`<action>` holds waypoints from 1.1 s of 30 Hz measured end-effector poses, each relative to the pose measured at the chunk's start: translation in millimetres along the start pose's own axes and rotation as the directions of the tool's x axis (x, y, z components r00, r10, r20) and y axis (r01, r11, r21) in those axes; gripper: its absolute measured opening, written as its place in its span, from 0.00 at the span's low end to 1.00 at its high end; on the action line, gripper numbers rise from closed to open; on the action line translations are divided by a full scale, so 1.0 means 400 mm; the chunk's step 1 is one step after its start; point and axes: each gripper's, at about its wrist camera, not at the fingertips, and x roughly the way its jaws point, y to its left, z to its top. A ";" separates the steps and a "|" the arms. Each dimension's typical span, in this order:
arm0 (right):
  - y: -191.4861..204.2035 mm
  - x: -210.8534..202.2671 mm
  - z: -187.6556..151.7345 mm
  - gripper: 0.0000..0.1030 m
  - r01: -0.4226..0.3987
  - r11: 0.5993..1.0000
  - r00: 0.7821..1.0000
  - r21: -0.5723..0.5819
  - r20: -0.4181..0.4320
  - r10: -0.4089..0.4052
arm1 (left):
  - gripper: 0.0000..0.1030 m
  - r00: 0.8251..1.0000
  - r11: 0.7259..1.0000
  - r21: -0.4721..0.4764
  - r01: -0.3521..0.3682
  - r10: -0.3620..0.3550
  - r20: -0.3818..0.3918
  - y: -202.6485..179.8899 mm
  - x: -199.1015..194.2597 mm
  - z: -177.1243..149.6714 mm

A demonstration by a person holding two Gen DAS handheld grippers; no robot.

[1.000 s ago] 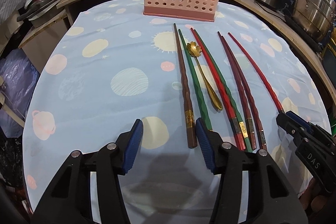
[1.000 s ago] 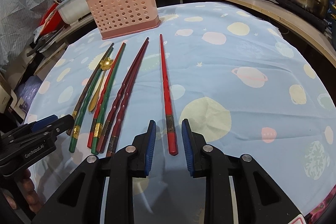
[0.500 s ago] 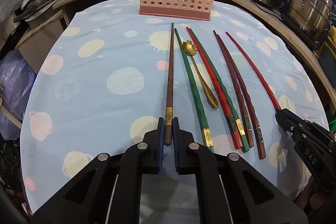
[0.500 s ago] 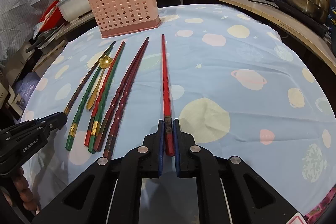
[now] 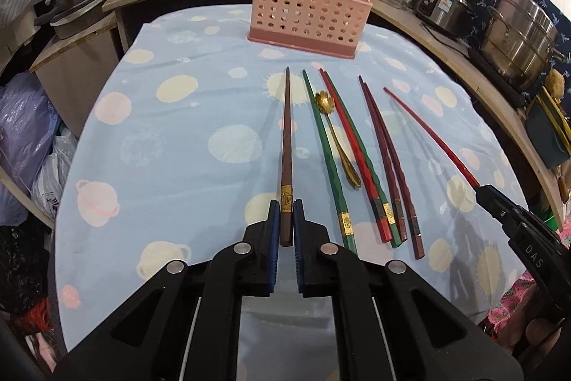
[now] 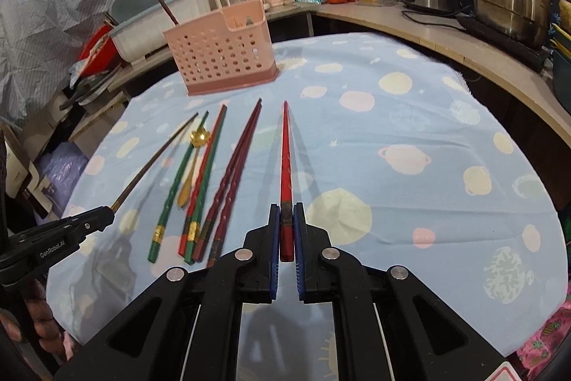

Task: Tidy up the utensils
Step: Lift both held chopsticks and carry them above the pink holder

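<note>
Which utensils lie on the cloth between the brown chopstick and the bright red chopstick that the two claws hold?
In the left wrist view, between the brown chopstick and bright red chopstick lie two green chopsticks, a gold spoon, a red chopstick and two maroon chopsticks.

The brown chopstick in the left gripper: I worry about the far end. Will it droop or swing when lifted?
The brown chopstick looks rigid, so drooping is unlikely. The left gripper pinches only its thick end, so the long tip may pivot. Its glossy finish could slip.

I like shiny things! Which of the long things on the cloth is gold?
The little gold spoon with the flower-shaped bowl. It lies between green chopsticks; everything else is a brown, green or red chopstick.
</note>
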 end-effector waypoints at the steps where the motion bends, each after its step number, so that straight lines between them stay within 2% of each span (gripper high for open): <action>1: 0.000 -0.012 0.006 0.07 -0.004 1.000 1.000 0.002 0.013 0.003 | 0.07 1.000 1.000 0.000 0.002 -0.002 0.009 0.002 -0.009 0.003; 10: 0.015 -0.106 0.071 0.07 -0.037 0.999 0.992 0.002 0.120 0.037 | 0.07 0.996 1.000 -0.005 0.020 -0.020 0.090 0.003 -0.096 0.049; 19: 0.027 -0.166 0.150 0.07 -0.065 0.998 0.976 -0.002 0.208 0.064 | 0.07 0.983 1.000 0.007 0.023 -0.024 0.181 -0.006 -0.172 0.121; 27: 0.028 -0.207 0.230 0.07 -0.077 0.997 0.956 -0.009 0.284 0.076 | 0.07 0.965 1.000 0.017 0.016 -0.019 0.260 -0.005 -0.225 0.200; 33: 0.039 -0.208 0.282 0.07 -0.071 0.997 0.947 -0.030 0.312 0.077 | 0.07 0.951 0.999 0.036 0.016 -0.027 0.307 -0.016 -0.254 0.264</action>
